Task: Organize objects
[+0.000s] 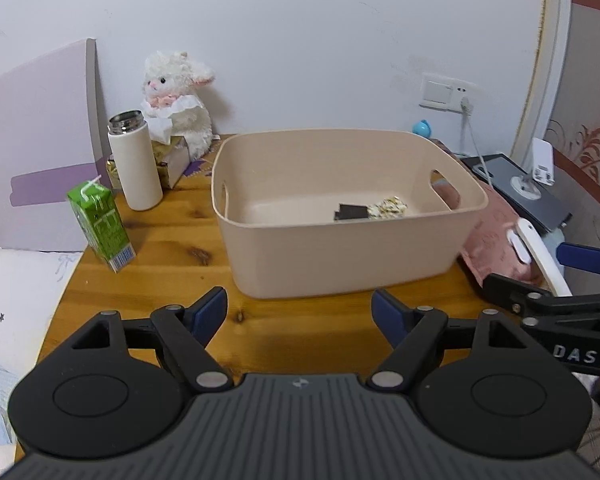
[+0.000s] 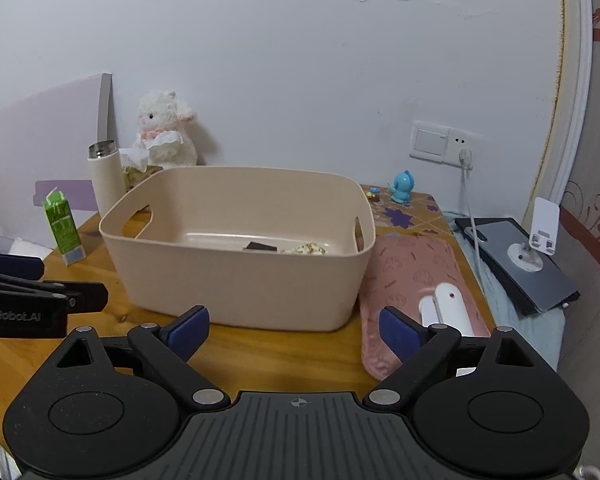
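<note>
Left claw (image 1: 298, 316) is spread wide with nothing in it, hovering low over the wooden tabletop (image 1: 172, 248). Right claw (image 2: 294, 334) is gaping too, also empty. Straight ahead of both sits the beige plastic bin (image 1: 340, 256), with a dark chocolate piece (image 1: 350, 212) and a puffed-rice snack bar (image 1: 388, 208) touching each other on its floor. Off to the left claw's left: a green juice carton (image 1: 100, 224), then a white thermos (image 1: 134, 164), plush lamb (image 1: 176, 100) behind. Just right of the right claw, a pink pouch (image 2: 408, 280) with a white gadget (image 2: 448, 308) on it.
</note>
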Demonstrator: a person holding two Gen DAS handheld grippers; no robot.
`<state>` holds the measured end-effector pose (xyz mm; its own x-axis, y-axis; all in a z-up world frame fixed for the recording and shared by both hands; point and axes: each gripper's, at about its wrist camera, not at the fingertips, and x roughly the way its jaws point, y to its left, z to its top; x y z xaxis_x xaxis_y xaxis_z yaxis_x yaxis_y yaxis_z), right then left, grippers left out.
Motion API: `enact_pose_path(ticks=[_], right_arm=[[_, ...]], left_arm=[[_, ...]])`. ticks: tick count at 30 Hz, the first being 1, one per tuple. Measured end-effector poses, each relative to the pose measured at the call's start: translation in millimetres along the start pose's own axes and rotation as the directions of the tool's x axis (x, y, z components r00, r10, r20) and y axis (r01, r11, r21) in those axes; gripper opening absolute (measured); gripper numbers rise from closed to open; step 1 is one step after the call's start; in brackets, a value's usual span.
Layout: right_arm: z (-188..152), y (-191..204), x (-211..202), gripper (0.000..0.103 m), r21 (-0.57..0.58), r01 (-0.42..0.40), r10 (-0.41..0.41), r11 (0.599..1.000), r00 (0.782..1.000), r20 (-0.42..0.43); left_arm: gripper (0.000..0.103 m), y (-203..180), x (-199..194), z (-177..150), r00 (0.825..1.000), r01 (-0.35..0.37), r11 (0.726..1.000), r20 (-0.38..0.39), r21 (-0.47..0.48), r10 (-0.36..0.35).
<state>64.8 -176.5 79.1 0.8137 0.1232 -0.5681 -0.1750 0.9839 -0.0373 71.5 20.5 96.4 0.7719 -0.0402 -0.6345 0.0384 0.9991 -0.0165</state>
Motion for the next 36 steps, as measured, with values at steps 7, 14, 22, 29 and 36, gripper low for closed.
enact_pose_path(ticks=[7, 14, 22, 29, 36], right_arm=[[-13.9, 4.1, -15.6, 0.093, 0.006, -0.016, 0.016, 1.0, 1.0, 0.008], [-23.3, 2.6, -28.1, 0.094, 0.018, -0.011, 0.011, 1.0, 1.0, -0.003], [-31.7, 0.6, -34.0, 0.096, 0.018, 0.005, -0.005, 1.0, 1.0, -0.02], [-37.8, -2.9, -34.2, 0.096, 0.022, 0.015, -0.015, 1.0, 0.999, -0.038], [-38.6, -8.4, -38.9, 0.096, 0.036, 0.028, -0.026, 0.999, 0.999, -0.04]], left_arm=[[0.084, -6.4, -17.8, -13.1, 1.0, 0.019, 1.0, 0.003, 0.023, -0.019], [0.085, -9.8, -28.9, -23.4, 1.0, 0.029, 0.999, 0.0, 0.024, -0.029], [0.086, -10.0, -34.4, -32.0, 0.999, 0.039, 0.999, -0.023, 0.027, -0.038], [0.086, -13.6, -40.3, -38.6, 1.0, 0.024, 0.998, -0.02, 0.053, -0.023], [0.087, -15.9, -45.5, -38.7, 1.0, 0.03, 0.997, -0.01, 0.069, -0.03]])
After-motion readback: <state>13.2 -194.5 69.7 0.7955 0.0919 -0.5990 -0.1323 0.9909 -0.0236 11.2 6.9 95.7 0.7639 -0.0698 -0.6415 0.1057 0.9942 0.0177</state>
